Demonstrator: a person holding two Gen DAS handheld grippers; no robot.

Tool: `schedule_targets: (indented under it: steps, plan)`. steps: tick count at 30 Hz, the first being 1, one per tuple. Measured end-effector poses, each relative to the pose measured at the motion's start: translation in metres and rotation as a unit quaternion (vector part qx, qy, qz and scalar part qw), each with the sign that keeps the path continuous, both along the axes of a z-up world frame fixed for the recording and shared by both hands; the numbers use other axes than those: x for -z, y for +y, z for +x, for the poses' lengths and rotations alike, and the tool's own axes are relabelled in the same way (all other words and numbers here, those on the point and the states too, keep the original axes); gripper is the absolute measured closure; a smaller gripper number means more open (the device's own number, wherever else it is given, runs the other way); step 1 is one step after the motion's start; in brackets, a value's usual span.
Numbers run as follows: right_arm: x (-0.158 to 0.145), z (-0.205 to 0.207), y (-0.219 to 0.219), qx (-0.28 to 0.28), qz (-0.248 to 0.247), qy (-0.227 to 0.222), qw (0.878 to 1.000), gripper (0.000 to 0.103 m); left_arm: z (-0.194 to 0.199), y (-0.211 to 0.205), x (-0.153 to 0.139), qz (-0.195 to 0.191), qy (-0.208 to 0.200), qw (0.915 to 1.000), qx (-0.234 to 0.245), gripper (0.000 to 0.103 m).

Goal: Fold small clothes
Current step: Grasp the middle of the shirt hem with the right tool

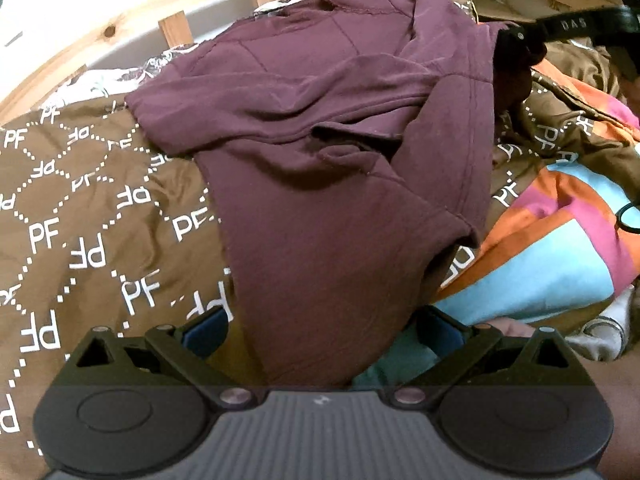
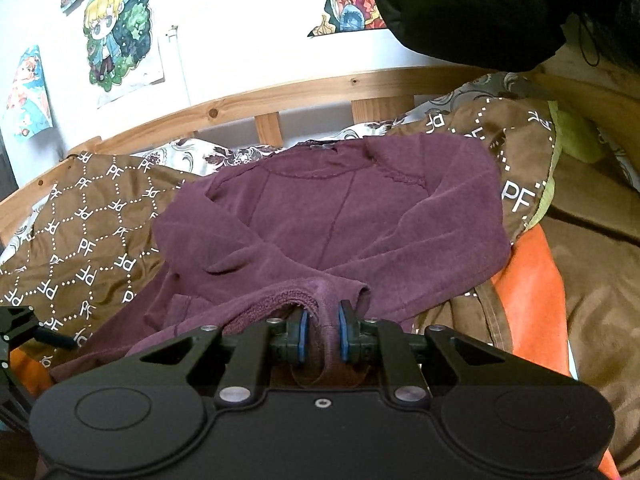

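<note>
A maroon long-sleeved top (image 1: 320, 140) lies spread on a brown blanket (image 1: 60, 220). In the left wrist view its lower part runs between the wide-apart blue pads (image 1: 204, 332) of my left gripper (image 1: 322, 332), which stands open; neither pad presses the cloth. At the top right of that view my right gripper (image 1: 520, 40) pinches the top's edge. In the right wrist view the right gripper (image 2: 322, 328) is shut on a bunched fold of the top's hem (image 2: 320, 292), with the rest of the top (image 2: 340, 208) laid out beyond it, sleeves folded inward.
A wooden bed rail (image 2: 280, 92) runs behind the blanket (image 2: 80, 248), with drawings (image 2: 116, 28) on the wall above. A striped orange, blue and pink cloth (image 1: 560, 240) lies to the right. A dark sleeve (image 2: 460, 0) hangs at the upper right.
</note>
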State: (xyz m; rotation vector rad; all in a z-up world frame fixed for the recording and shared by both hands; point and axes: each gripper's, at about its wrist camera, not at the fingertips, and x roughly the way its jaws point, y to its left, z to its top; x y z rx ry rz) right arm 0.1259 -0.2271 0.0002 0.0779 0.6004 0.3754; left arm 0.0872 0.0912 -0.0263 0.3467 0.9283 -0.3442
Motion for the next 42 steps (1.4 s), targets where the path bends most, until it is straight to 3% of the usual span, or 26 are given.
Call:
schedule_targets:
  steps: [4,9,12,15,20,26,36,42]
  plan:
    - [-0.007,0.011,0.004,-0.006,0.003,0.0,1.0,0.087,0.003,-0.014,-0.001,0.011,-0.018,0.9997,0.008,0.001]
    - [-0.018,0.029,0.013,-0.008,0.011,0.008,1.0,0.087,0.012,-0.036,-0.002,-0.022,-0.011,0.9994,0.024,0.001]
    - [-0.021,0.036,0.015,-0.008,0.019,0.014,1.0,0.087,0.012,-0.056,0.003,0.0,-0.031,0.9989,0.036,0.001]
    - [-0.022,0.04,0.015,-0.008,0.028,0.022,0.999,0.087,0.014,-0.072,0.011,0.04,-0.056,0.9974,0.023,0.001]
    - [-0.026,0.034,0.01,-0.015,0.044,0.035,0.998,0.087,0.023,-0.065,0.013,0.035,-0.057,0.9974,-0.027,0.0]
    - [-0.037,0.011,-0.002,-0.023,0.045,0.033,0.998,0.087,0.01,-0.043,-0.004,0.073,-0.095,0.9911,-0.058,0.004]
    - [-0.027,-0.005,-0.009,-0.023,0.024,0.059,0.998,0.087,0.014,-0.004,-0.05,0.03,-0.147,0.9822,-0.114,0.007]
    - [-0.014,0.01,-0.009,-0.006,0.028,0.079,0.996,0.087,0.038,0.006,-0.032,-0.005,-0.099,0.9871,-0.126,0.015]
